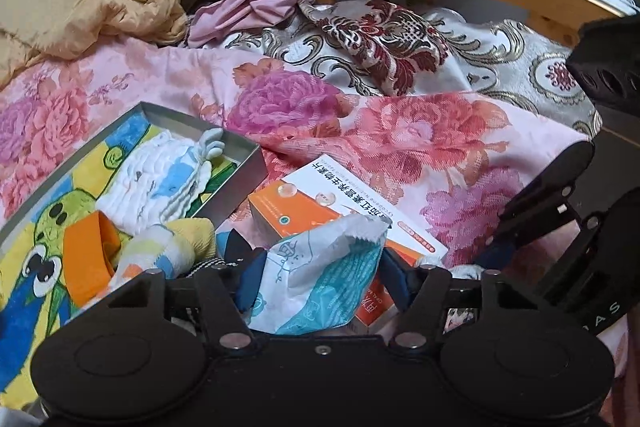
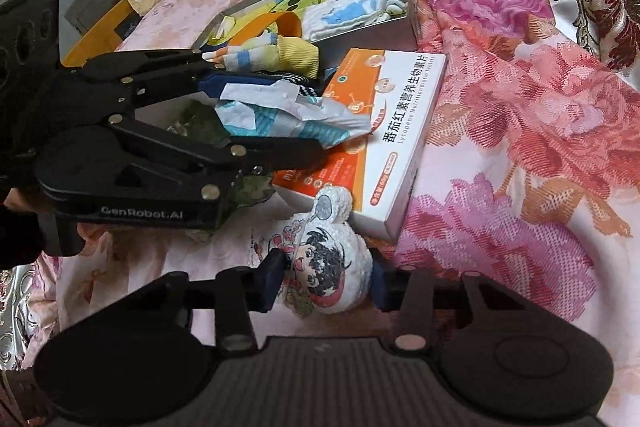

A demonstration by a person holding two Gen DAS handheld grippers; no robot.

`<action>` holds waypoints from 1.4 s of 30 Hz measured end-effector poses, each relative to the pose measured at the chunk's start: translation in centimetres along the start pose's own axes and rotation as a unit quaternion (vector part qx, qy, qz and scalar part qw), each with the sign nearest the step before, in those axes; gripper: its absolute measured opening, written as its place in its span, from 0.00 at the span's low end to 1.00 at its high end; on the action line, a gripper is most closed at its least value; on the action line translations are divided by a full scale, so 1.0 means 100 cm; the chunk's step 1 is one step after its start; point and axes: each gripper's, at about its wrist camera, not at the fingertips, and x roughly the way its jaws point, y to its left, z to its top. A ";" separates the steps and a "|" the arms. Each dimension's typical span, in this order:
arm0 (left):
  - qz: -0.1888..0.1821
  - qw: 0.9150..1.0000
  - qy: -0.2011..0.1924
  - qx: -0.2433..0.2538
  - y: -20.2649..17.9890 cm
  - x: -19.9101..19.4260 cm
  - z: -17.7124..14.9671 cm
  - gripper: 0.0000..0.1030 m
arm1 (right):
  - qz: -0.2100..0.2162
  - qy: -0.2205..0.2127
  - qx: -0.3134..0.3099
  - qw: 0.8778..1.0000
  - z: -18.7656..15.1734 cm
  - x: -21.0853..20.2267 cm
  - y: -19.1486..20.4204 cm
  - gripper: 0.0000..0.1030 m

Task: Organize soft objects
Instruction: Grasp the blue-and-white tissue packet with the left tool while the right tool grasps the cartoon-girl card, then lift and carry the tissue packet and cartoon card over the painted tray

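Packet (image 1: pixel 320 275) lengthwise toward box (image 1: pixel 360 203)

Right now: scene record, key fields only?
surface: floral bedsheet
left gripper: shut on crumpled teal-and-white packet
right gripper: shut on white cartoon-print soft item
tin tray: holds small socks and cloths
orange-and-white tablet box: flat beside tray, under the packet

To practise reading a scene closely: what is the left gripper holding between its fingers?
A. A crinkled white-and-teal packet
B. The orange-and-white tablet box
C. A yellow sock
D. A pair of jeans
A: the left gripper is closed on the crinkled white-and-teal packet, its blue pads pressing both sides.
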 end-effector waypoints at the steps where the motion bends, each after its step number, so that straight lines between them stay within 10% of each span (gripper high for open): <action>1: 0.000 1.000 0.000 -0.004 0.001 0.000 0.000 0.59 | 0.004 0.000 -0.001 1.000 0.000 -0.001 0.000 0.39; 20: 0.027 0.996 -0.036 -0.078 -0.011 -0.021 -0.020 0.38 | 0.079 -0.015 -0.030 0.996 -0.003 -0.006 0.017 0.16; 42: 0.098 0.960 -0.133 -0.224 0.005 -0.111 -0.023 0.38 | 0.072 -0.174 -0.029 0.982 -0.003 -0.054 0.023 0.14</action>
